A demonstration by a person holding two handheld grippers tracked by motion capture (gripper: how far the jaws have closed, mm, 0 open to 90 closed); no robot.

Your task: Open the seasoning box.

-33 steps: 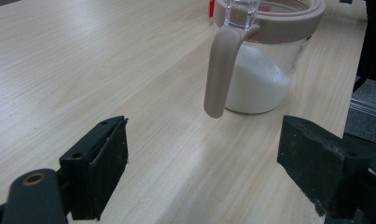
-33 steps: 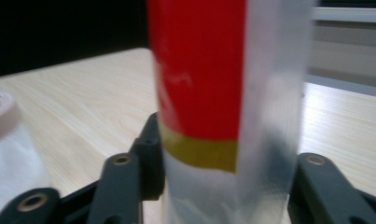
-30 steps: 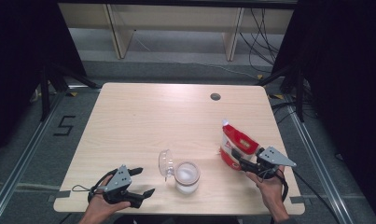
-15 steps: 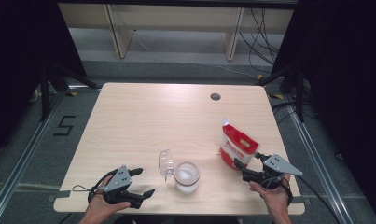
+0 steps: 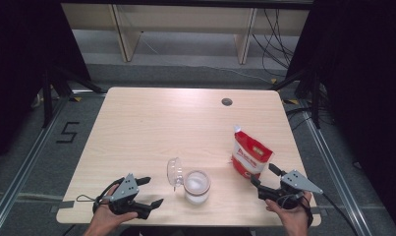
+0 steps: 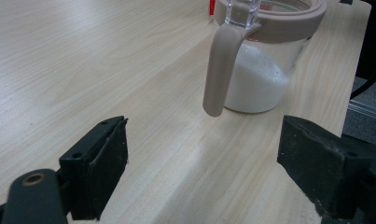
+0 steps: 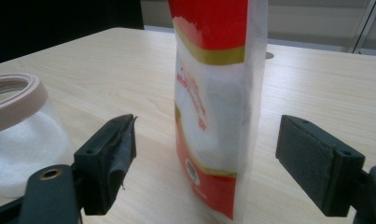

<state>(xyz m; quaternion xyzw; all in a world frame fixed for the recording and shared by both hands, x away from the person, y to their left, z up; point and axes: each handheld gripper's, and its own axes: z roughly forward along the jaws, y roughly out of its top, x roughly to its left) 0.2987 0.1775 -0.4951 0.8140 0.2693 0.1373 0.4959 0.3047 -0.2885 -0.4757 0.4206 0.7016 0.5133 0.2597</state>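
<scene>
While wide open, both tongs [image 5: 149,192] [image 5: 263,177] empty

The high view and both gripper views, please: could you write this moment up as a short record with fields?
Surface: light wooden table
Jar: clear jar near the front edge, part-filled with white granules, lid swung open on its left
Bag: red and white bag standing upright, right of the jar, apart from it
Left gripper: left gripper jaws open, empty, pointing toward the jar
Right gripper: right gripper jaws open, just short of the bag, not touching it
</scene>
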